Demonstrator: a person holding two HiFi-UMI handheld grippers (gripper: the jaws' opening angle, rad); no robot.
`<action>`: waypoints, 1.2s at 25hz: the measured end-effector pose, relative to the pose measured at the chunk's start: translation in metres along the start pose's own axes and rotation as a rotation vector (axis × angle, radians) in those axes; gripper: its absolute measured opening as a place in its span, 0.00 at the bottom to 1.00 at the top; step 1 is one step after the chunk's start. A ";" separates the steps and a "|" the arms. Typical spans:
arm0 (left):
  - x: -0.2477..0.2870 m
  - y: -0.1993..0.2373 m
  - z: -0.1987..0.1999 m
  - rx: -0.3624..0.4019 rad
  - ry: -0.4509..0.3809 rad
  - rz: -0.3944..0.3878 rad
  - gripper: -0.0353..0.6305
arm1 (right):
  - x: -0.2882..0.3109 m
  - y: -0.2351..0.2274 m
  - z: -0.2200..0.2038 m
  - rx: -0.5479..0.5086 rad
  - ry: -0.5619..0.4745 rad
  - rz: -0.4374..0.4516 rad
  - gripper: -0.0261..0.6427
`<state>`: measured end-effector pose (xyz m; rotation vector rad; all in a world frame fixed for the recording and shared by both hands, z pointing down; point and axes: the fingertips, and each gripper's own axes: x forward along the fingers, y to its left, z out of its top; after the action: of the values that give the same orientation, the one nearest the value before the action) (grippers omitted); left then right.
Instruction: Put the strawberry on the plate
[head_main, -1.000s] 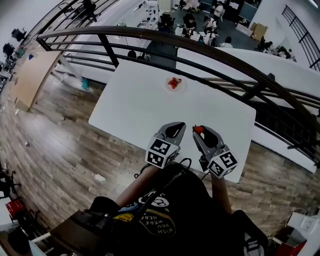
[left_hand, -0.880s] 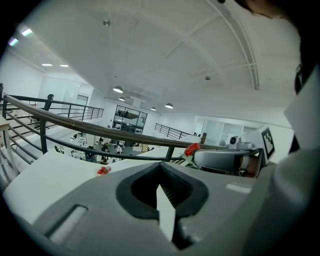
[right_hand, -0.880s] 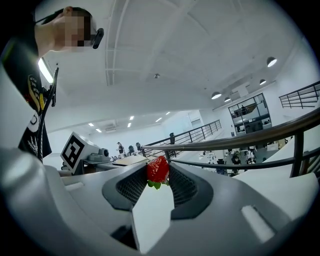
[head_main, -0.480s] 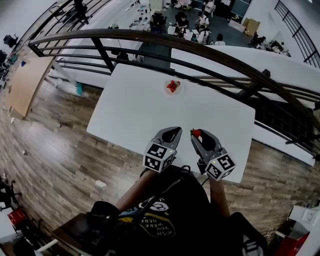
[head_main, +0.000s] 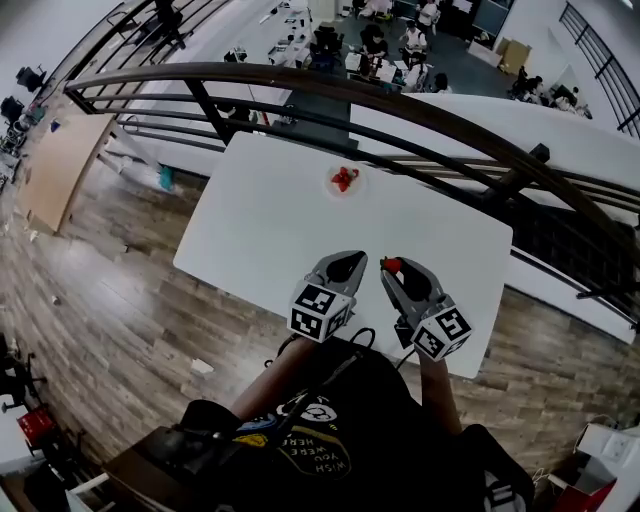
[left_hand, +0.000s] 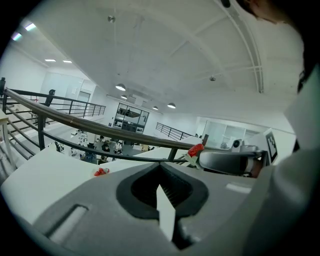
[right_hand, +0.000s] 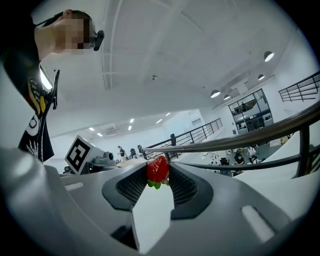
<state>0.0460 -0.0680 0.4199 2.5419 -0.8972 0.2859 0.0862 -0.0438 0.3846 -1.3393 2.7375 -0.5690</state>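
The right gripper (head_main: 391, 267) pinches the strawberry (right_hand: 158, 169) at its very tips, over the near side of the table (head_main: 270, 215). The left gripper (head_main: 352, 257) is squeezed together with nothing in it. The plate (head_main: 359, 186) sits far across the table. On that long trip the strawberry could slip out, or get squashed.
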 end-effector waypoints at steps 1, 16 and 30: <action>0.005 -0.002 -0.001 0.000 0.008 -0.005 0.05 | -0.001 -0.003 0.001 0.000 -0.002 0.000 0.25; 0.047 -0.003 -0.027 0.026 0.135 -0.052 0.05 | -0.001 -0.046 -0.014 0.049 0.018 -0.036 0.25; 0.050 0.070 0.014 0.023 0.044 -0.081 0.05 | 0.058 -0.057 -0.018 0.037 0.042 -0.163 0.25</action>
<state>0.0409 -0.1512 0.4465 2.5752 -0.7765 0.3269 0.0899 -0.1151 0.4279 -1.5686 2.6518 -0.6620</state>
